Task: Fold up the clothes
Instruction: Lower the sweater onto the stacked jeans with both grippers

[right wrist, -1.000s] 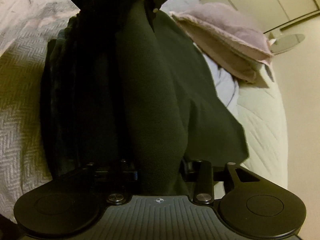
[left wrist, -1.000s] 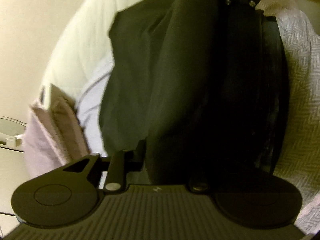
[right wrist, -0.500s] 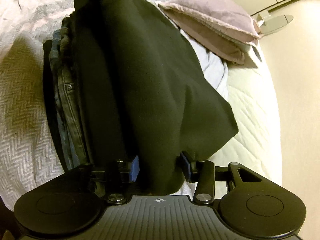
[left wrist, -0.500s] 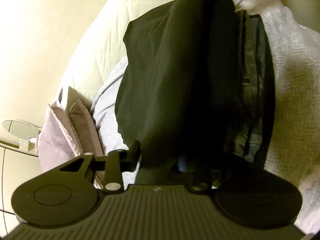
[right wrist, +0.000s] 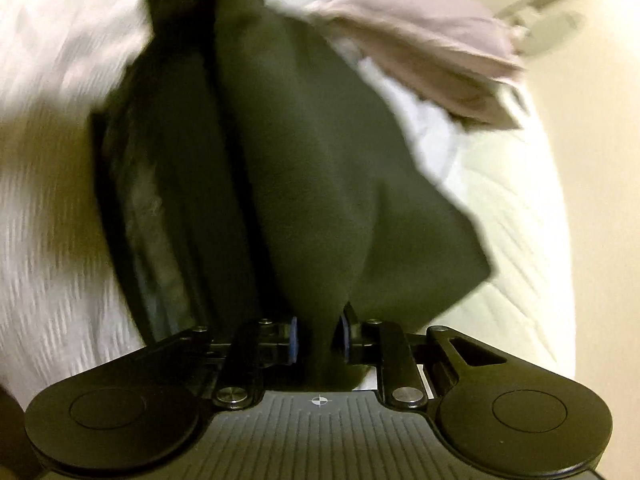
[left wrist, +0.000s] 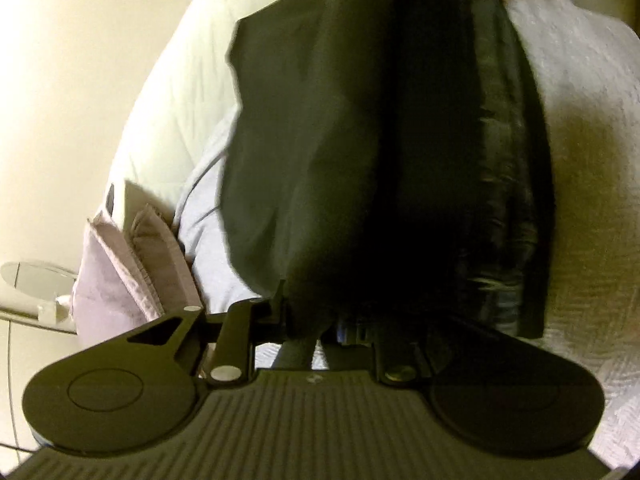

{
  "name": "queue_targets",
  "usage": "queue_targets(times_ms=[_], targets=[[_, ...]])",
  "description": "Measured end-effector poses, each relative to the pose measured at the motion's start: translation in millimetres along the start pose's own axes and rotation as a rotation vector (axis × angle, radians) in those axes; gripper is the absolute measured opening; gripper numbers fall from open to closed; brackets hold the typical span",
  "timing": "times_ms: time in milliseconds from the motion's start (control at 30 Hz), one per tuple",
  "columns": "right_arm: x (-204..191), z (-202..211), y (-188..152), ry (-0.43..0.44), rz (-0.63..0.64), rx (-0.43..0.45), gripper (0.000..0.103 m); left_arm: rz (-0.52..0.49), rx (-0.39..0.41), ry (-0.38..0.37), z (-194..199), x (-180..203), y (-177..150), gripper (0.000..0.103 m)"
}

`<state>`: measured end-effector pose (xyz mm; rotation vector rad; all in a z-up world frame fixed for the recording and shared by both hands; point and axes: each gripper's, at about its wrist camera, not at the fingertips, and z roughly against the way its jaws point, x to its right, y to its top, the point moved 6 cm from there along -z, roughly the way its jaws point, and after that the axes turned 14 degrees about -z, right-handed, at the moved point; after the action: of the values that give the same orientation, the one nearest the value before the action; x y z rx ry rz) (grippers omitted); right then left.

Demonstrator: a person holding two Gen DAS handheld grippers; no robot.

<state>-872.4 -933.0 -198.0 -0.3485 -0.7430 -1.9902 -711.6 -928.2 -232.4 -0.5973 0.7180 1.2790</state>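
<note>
A: Start at the right gripper [right wrist: 318,340]. How do its jaws stand?

B: They are closing, and a bunched fold of the dark garment [right wrist: 320,184] is squeezed between the two blue-edged pads [right wrist: 294,340]. The cloth fills the whole gap, so it is gripped.

A: And the left gripper [left wrist: 310,326]?

B: Also closing, with the same dark garment [left wrist: 320,140] running down between its fingers. The cloth narrows to a thin strip right at the jaws. The right-hand finger sits in deep shadow, but the fabric looks pinched there too.

A: Where is the garment beyond the jaws?

B: It stretches away from each gripper as a long draped fold, hanging over a stack of dark folded clothes [left wrist: 504,200], one of them denim-like, lying on the white herringbone blanket [left wrist: 584,160]. In the right wrist view that stack [right wrist: 152,216] lies to the left of the held fold, on the blanket [right wrist: 48,248].

A: What lies further out?

B: A pale quilted mattress [left wrist: 180,92] on the far side of the garment, a light grey cloth [left wrist: 208,232] partly under it, and a mauve pillow [left wrist: 116,280] near the bed's edge. The right wrist view is blurred, but shows the same pillow [right wrist: 420,44] and mattress [right wrist: 516,216].
</note>
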Motion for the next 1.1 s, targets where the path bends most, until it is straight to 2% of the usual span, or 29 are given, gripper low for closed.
queue_targets(times_ms=[100, 300, 367, 433, 633, 700, 733, 800, 867, 900, 933, 967, 1100], targets=[[5.7, 3.2, -0.4, 0.005, -0.017, 0.015, 0.021, 0.055, -0.017, 0.005, 4.1, -2.1, 0.3, 0.017], [11.6, 16.0, -8.8, -0.011, -0.064, -0.028, 0.029, 0.105, -0.038, -0.020, 19.9, -6.8, -4.8, 0.017], [11.2, 24.5, -14.5, -0.017, -0.092, -0.036, 0.035, 0.114, -0.047, -0.024, 29.1, -6.1, -7.9, 0.019], [14.8, 33.1, -18.5, -0.006, -0.145, -0.048, 0.046, 0.148, -0.057, -0.025, 42.0, -6.6, -14.4, 0.019], [30.4, 57.0, -17.4, 0.028, -0.315, -0.036, 0.047, 0.276, -0.027, -0.002, 73.5, -19.4, -16.8, 0.019], [30.0, 59.3, -11.7, 0.027, -0.311, -0.016, 0.047, 0.258, -0.002, 0.018, 73.7, -23.1, -7.9, 0.021], [25.8, 56.7, -8.0, 0.016, -0.274, -0.011, 0.047, 0.233, 0.011, 0.024, 71.6, -23.1, -2.3, 0.026], [16.8, 48.4, -0.8, 0.011, -0.199, 0.003, 0.047, 0.160, 0.032, 0.023, 61.9, -16.9, 10.0, 0.033], [11.2, 39.0, 4.7, 0.033, -0.157, 0.018, 0.047, 0.082, 0.031, 0.008, 48.0, -8.0, 19.5, 0.034], [9.1, 33.5, 6.4, 0.052, -0.144, 0.021, 0.044, 0.066, 0.021, -0.003, 40.7, -5.2, 22.4, 0.034], [10.2, 29.6, 6.9, 0.066, -0.137, 0.019, 0.024, 0.051, 0.011, -0.015, 33.3, -2.4, 25.4, 0.028], [12.9, 26.4, 6.7, 0.076, -0.133, 0.016, 0.022, 0.047, 0.004, -0.026, 27.8, -1.6, 28.0, 0.014], [26.7, 29.8, 2.0, 0.090, -0.142, 0.025, 0.020, 0.131, 0.024, -0.036, 35.1, -15.0, 27.6, 0.012]])
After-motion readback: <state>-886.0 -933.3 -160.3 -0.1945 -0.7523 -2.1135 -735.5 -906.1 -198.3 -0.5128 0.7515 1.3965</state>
